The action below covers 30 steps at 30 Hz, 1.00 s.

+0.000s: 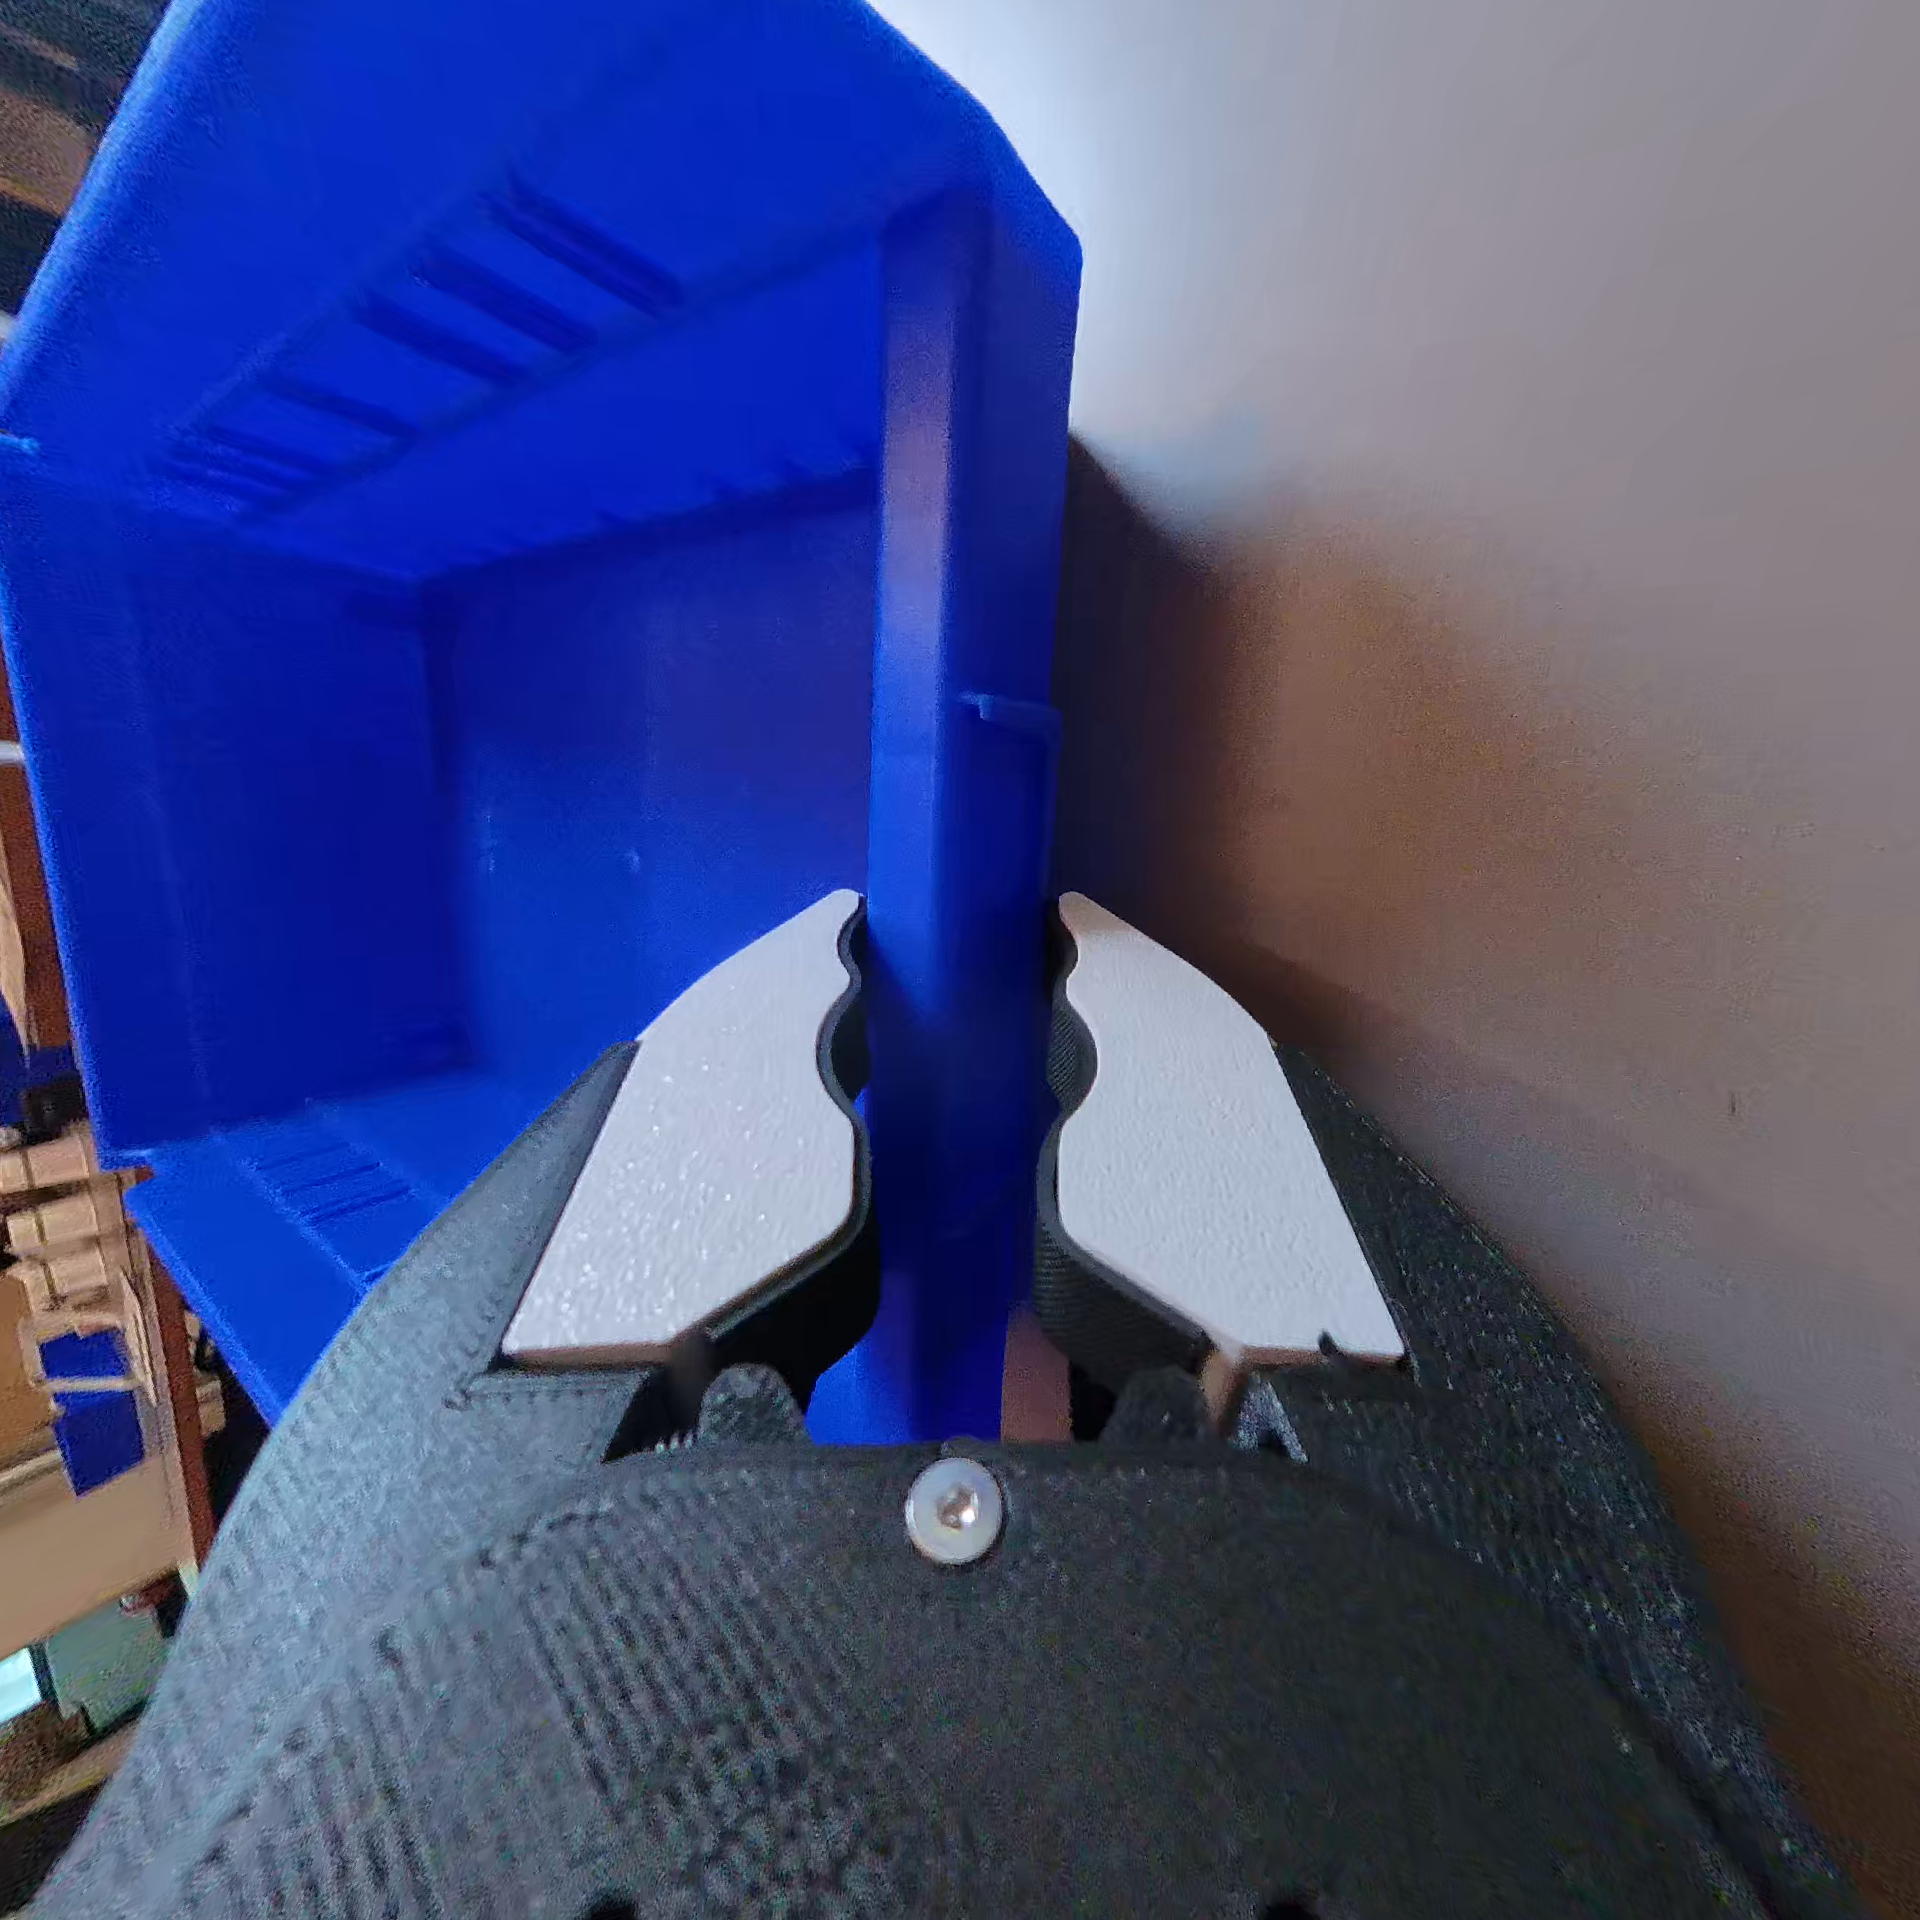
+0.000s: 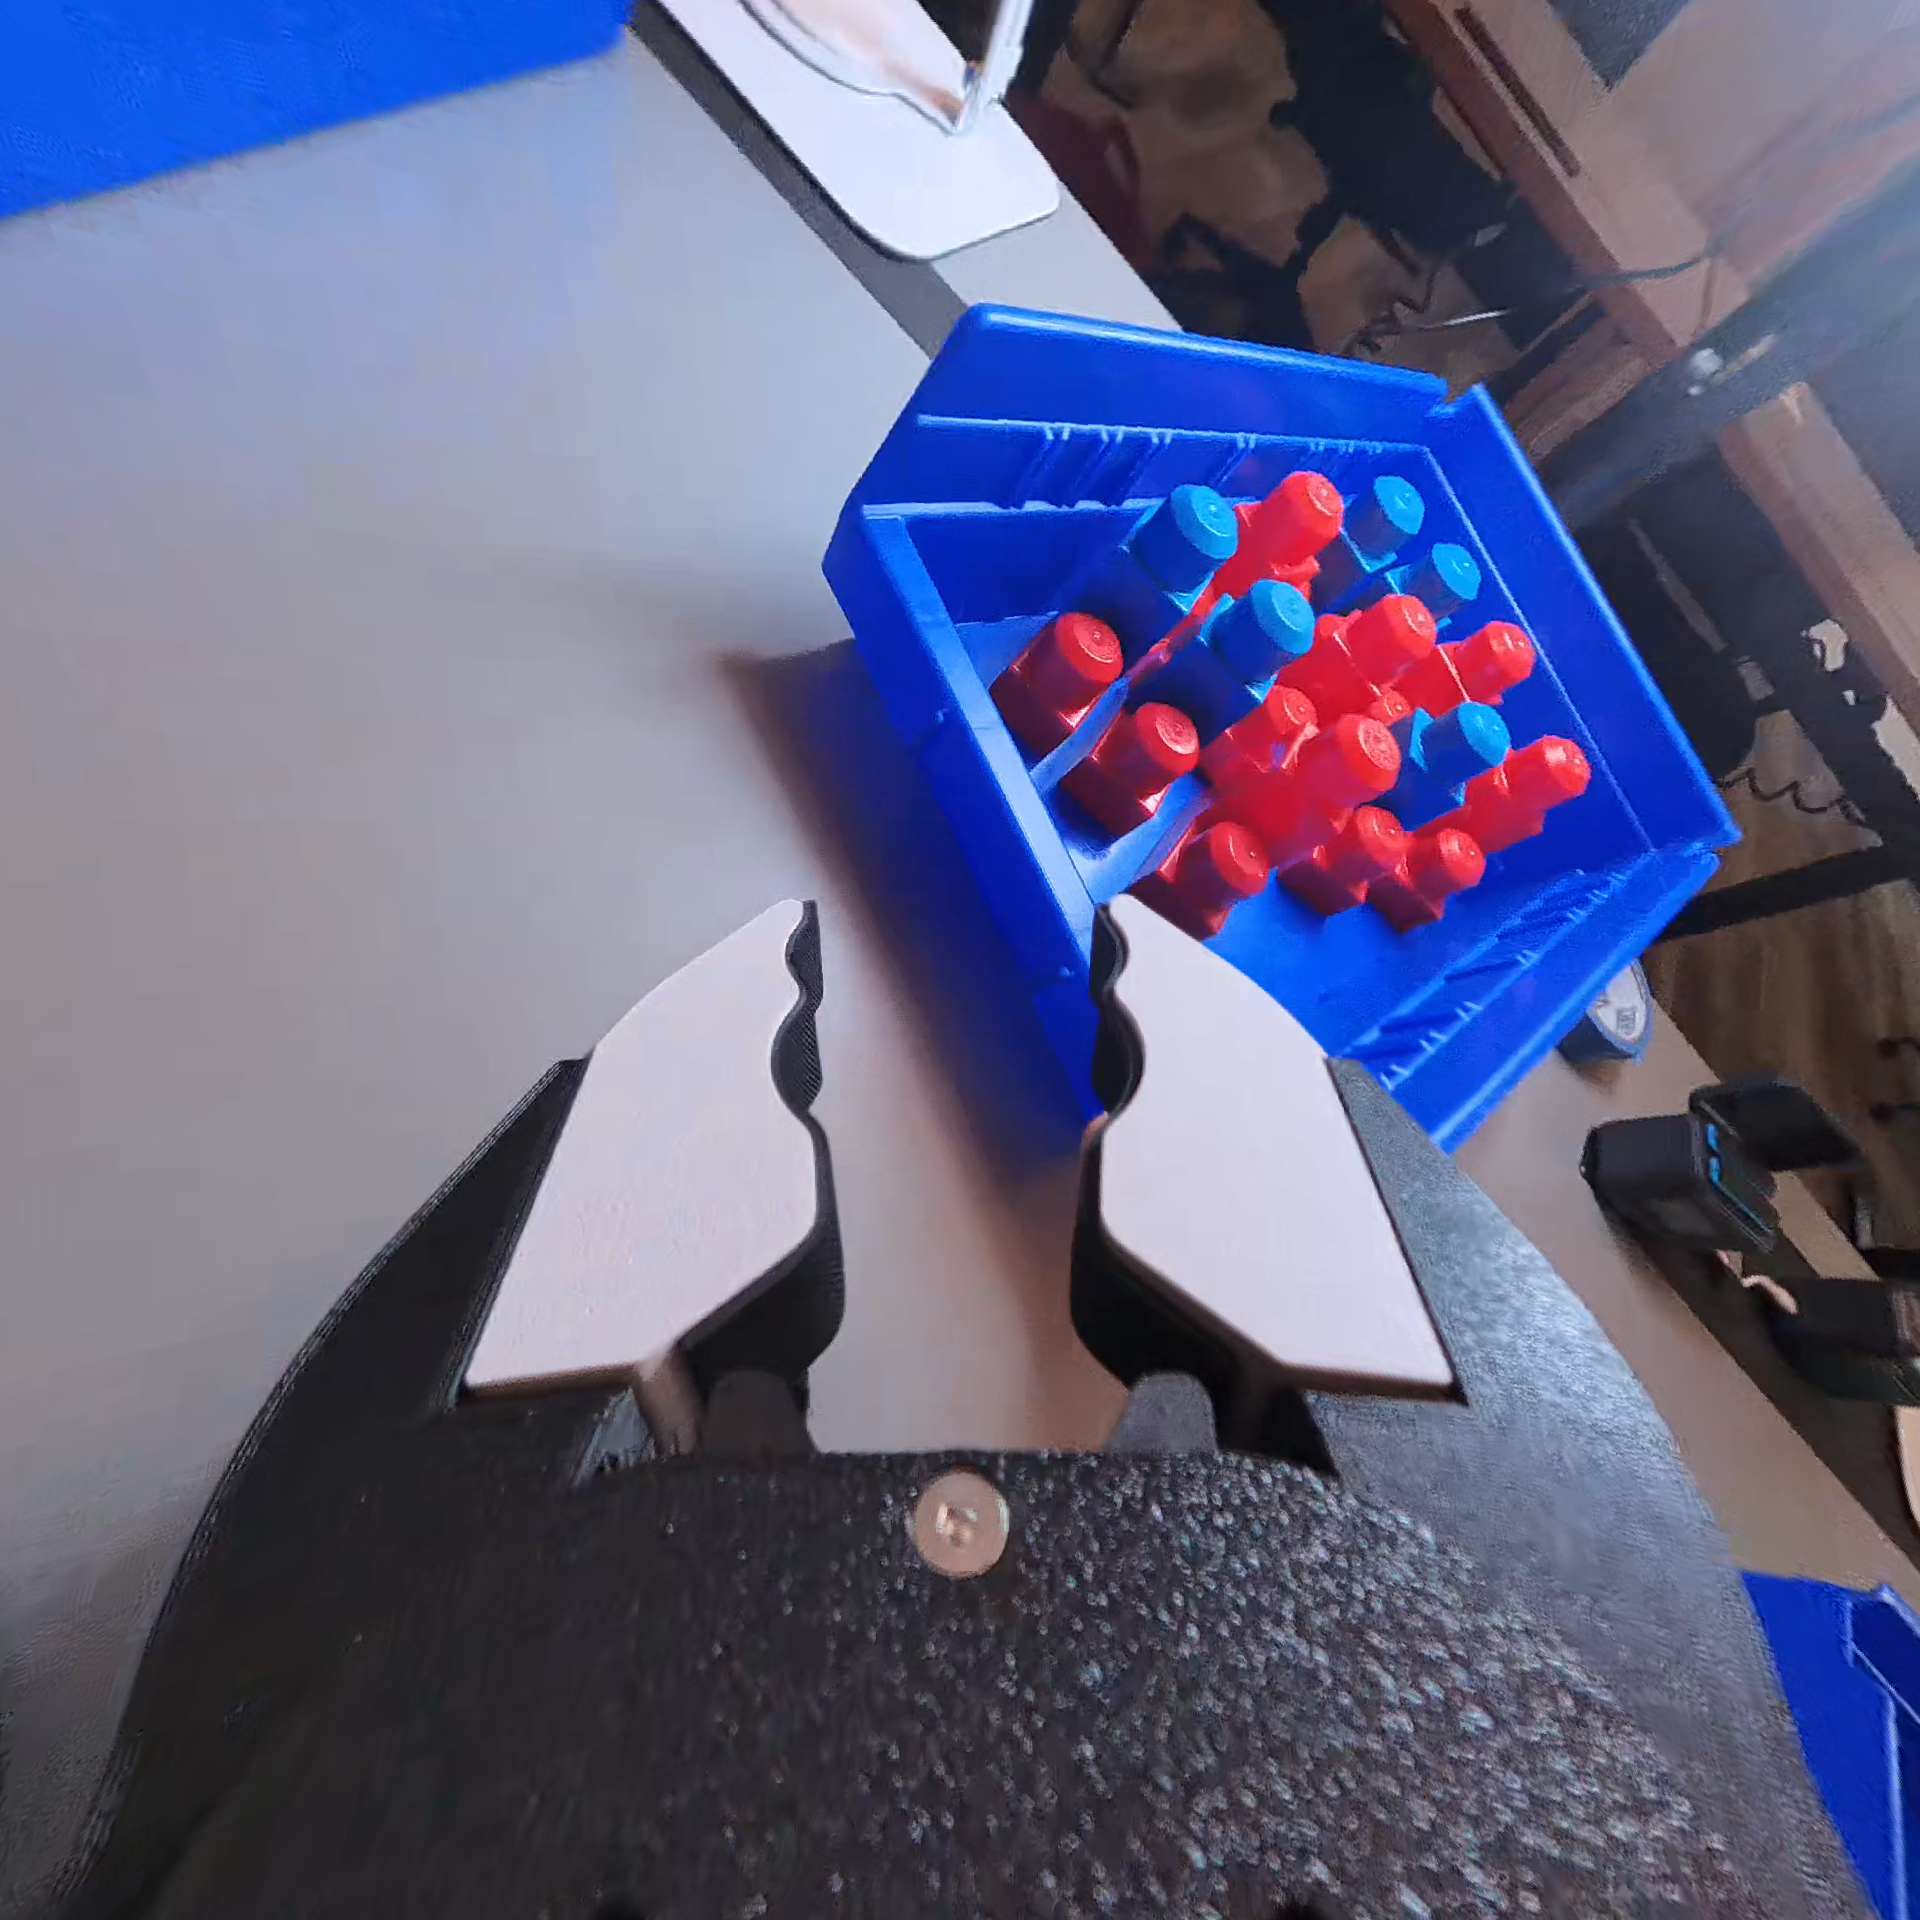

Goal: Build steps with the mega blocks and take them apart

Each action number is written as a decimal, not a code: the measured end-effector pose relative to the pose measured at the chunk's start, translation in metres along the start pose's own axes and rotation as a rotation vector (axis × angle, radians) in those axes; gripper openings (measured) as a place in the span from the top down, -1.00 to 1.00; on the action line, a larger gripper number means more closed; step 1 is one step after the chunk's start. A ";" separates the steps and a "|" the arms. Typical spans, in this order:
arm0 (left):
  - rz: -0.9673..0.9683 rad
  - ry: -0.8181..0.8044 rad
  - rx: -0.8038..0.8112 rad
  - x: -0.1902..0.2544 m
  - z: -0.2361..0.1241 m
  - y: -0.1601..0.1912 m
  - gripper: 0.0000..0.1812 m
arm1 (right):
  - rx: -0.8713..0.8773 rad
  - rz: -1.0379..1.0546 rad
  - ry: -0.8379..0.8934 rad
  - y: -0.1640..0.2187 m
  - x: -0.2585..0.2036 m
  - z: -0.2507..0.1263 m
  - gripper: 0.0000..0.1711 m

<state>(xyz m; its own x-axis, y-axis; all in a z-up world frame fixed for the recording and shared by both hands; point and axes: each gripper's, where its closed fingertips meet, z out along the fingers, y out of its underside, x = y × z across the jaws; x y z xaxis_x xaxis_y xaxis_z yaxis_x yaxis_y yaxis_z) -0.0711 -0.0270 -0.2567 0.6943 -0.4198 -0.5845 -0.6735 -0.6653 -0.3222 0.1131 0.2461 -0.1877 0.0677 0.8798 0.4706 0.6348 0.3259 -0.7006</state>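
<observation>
In the left wrist view my left gripper [image 1: 958, 914] is shut on the side wall of an empty blue plastic bin [image 1: 644, 727]; the wall runs up between the two fingers. In the right wrist view a second blue bin [image 2: 1538, 488] stands on the grey table [image 2: 364, 675] near its far edge. It holds several red blocks [image 2: 1351, 758] and several blue blocks [image 2: 1262, 623], studs facing me. My right gripper [image 2: 956, 925] is open and empty, just short of that bin's near wall.
A white flat stand base [image 2: 914, 145] lies at the table's far edge. A black device [image 2: 1704, 1174] sits at the right, a tape roll [image 2: 1621, 1023] beside the bin. Another blue bin corner [image 2: 1849, 1745] shows at lower right. Shelving stands beyond the table. The grippers' ends are close to 35 cm from one another.
</observation>
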 end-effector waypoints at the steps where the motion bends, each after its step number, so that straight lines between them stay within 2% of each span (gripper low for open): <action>1: 0.009 -0.003 0.018 -0.003 0.008 -0.016 0.65 | -0.017 -0.004 -0.014 -0.001 0.000 0.007 0.41; 5: -0.033 -0.107 0.066 -0.031 0.032 -0.059 0.53 | -0.088 -0.051 -0.057 0.002 0.003 0.030 0.38; 6: -0.034 -0.127 0.096 -0.035 0.028 -0.069 0.46 | -0.115 -0.080 -0.059 0.005 0.005 0.037 0.37; 10: -0.092 -0.102 0.223 -0.029 -0.001 -0.092 0.48 | -0.241 -0.193 -0.061 0.019 0.014 0.071 0.37; 11: -0.114 -0.075 0.253 -0.024 -0.007 -0.095 0.48 | -0.280 -0.221 -0.065 0.024 0.016 0.080 0.40; 13: -0.162 -0.022 0.296 -0.012 -0.020 -0.098 0.48 | -0.338 -0.276 -0.099 0.033 0.013 0.095 0.61; 15: -0.209 0.025 0.340 0.000 -0.032 -0.098 0.48 | -0.350 -0.329 -0.088 0.033 0.010 0.095 0.62; 20: -0.339 0.138 0.426 0.022 -0.046 -0.098 0.49 | -0.356 -0.334 -0.132 0.040 -0.037 0.044 0.62; 25: -0.527 0.341 0.554 0.045 -0.043 -0.132 0.46 | -0.276 -0.206 -0.222 0.042 -0.109 -0.033 0.61; 28: -0.553 0.371 0.595 0.055 -0.038 -0.154 0.41 | -0.122 -0.026 -0.306 0.020 -0.137 -0.090 0.60; 30: -0.556 0.355 0.609 0.057 -0.032 -0.167 0.38 | 0.027 0.111 -0.275 0.001 -0.132 -0.126 0.56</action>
<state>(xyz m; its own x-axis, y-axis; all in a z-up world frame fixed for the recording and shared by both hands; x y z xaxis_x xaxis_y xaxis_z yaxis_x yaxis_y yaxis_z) 0.0891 0.0402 -0.2119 0.9296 -0.3686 0.0058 -0.1646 -0.4291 -0.8881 0.2019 0.0868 -0.1824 -0.0781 0.9701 0.2299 0.6142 0.2284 -0.7554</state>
